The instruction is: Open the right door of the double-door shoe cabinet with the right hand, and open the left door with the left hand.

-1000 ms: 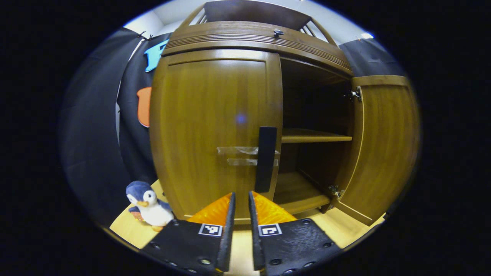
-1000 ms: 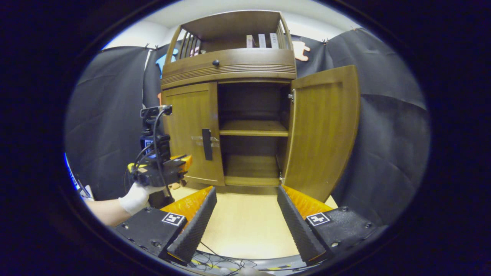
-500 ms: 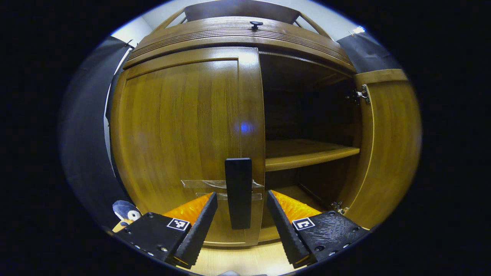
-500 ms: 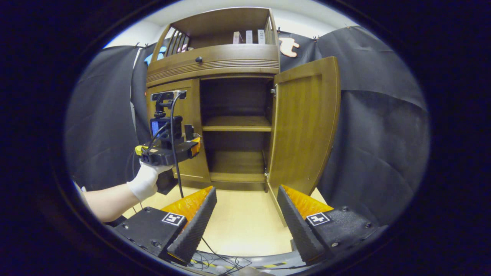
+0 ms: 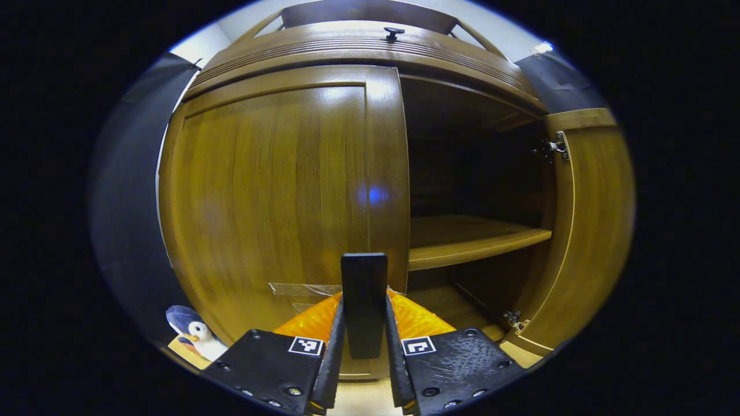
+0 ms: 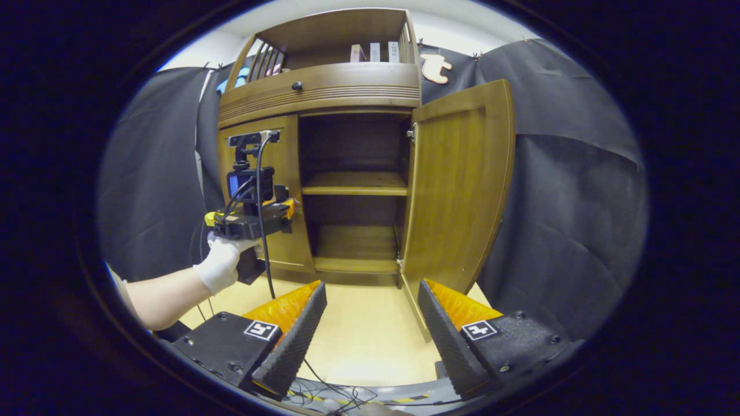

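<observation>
At the free edge of the left door [image 5: 277, 196], the left gripper [image 5: 364, 352] has its jaws closed onto the dark upright handle [image 5: 363, 289], one finger pressing each side of the bar. Taking hold looks finished, so the step in hand is opening this second door. The next move calls for a pull toward the person along an arc about the hinges on the door's far left edge, with the grip kept firm so the smooth bar does not slip out.

Farther back, the right gripper [image 6: 370, 329] hangs over the pale floor [image 6: 358, 323] before the cabinet, jaws wide apart and holding nothing. Its own job appears done: the right door [image 6: 457, 190] stands swung well out, baring the dark interior and a middle shelf [image 6: 355, 185].

The shoe cabinet [image 6: 324, 92] is glossy brown wood with a ribbed band and a small knob above the doors. The left door sits closed, flush with the frame. Strips of clear tape [image 5: 300, 289] lie beside the handle. A toy penguin [image 5: 193, 338] stands at the cabinet's lower left corner.
</observation>
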`<state>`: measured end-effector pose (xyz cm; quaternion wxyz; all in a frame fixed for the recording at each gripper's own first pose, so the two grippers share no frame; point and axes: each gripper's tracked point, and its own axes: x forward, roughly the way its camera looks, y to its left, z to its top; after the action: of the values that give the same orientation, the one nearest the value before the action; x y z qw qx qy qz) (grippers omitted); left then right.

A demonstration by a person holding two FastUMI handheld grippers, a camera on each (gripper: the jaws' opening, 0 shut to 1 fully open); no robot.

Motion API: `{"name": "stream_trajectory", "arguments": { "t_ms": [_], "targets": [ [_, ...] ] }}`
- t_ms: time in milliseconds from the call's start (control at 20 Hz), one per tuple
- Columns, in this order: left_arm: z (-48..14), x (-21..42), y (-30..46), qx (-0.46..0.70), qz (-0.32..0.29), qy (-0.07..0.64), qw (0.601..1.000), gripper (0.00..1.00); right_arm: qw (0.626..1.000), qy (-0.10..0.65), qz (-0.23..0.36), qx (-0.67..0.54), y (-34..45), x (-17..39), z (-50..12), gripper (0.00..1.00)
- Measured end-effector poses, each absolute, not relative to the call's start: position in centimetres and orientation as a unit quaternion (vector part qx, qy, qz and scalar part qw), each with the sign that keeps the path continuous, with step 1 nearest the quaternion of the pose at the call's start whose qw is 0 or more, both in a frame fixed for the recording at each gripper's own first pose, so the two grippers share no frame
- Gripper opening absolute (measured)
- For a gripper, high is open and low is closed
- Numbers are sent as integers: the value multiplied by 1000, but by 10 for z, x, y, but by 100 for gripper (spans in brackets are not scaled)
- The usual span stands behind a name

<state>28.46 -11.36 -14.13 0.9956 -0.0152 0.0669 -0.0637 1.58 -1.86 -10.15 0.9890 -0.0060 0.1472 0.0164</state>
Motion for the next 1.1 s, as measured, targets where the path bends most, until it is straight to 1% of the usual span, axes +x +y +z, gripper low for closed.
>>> {"name": "stream_trajectory", "arguments": {
  "t_ms": [50, 100, 150, 650, 700, 750, 800, 900, 1100],
  "targets": [
    [-139, 282, -114, -16, -66, 64, 996, 46, 989, 148, 17, -6, -18, 16, -102, 100],
    [-140, 283, -114, -18, -69, 65, 995, 38, 989, 148, 18, -7, -17, 17, -102, 100],
    [-141, 282, -113, -19, -73, 67, 995, 27, 989, 148, 19, -7, -15, 17, -102, 100],
    [-140, 247, -96, -22, -94, 54, 994, 27, 989, 139, 44, -9, 9, 15, -97, 100],
    [-139, 244, -95, -19, -94, 53, 994, 37, 989, 139, 45, -10, 12, 14, -97, 100],
    [-139, 241, -95, -18, -95, 51, 994, 26, 989, 139, 47, -10, 14, 14, -99, 100],
    [-140, 237, -93, -24, -92, 50, 994, 37, 989, 139, 49, -11, 16, 12, -99, 100],
    [-138, 238, -93, -28, -94, 47, 994, 17, 989, 138, 49, -10, 16, 9, -98, 100],
    [-139, 231, -91, -21, -85, 47, 995, 17, 990, 137, 45, -4, 13, 8, -100, 100]
  ]
}}
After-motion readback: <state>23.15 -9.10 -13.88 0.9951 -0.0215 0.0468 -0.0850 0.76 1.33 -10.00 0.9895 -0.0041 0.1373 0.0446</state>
